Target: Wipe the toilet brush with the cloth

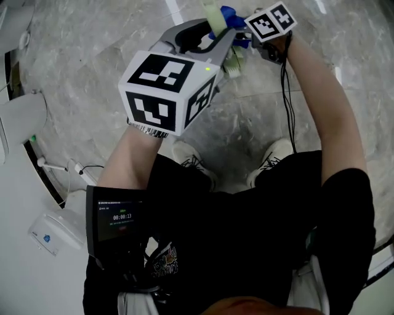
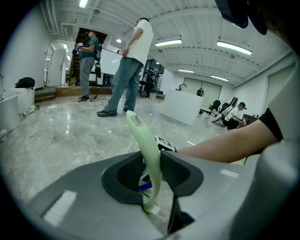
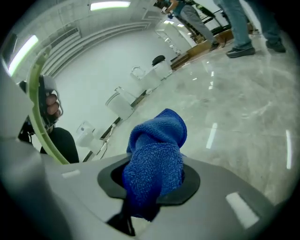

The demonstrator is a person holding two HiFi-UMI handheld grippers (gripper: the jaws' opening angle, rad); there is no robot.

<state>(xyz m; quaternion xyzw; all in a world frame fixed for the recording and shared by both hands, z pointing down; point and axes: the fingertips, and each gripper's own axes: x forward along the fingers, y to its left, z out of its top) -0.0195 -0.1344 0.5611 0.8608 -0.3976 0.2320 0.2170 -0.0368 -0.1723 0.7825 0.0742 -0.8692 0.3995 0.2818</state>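
My left gripper (image 2: pixel 152 174) is shut on the pale green toilet brush (image 2: pixel 143 145), which stands upright between its jaws, handle tip up and white bristles below. In the head view the brush (image 1: pixel 213 13) sticks out past the left gripper's grey body (image 1: pixel 196 38). My right gripper (image 3: pixel 154 180) is shut on a bunched blue cloth (image 3: pixel 157 159). That cloth (image 1: pixel 232 15) sits close beside the brush at the top of the head view. The brush handle (image 3: pixel 39 117) curves up the left edge of the right gripper view.
Grey marble floor (image 1: pixel 92 37) lies all around. White toilets and fixtures (image 1: pixel 24 117) line the left side. Two people (image 2: pixel 133 61) stand farther off, and others sit at the far right. The holder's shoes (image 1: pixel 192 159) are below the grippers. A small screen (image 1: pixel 116 220) hangs at the chest.
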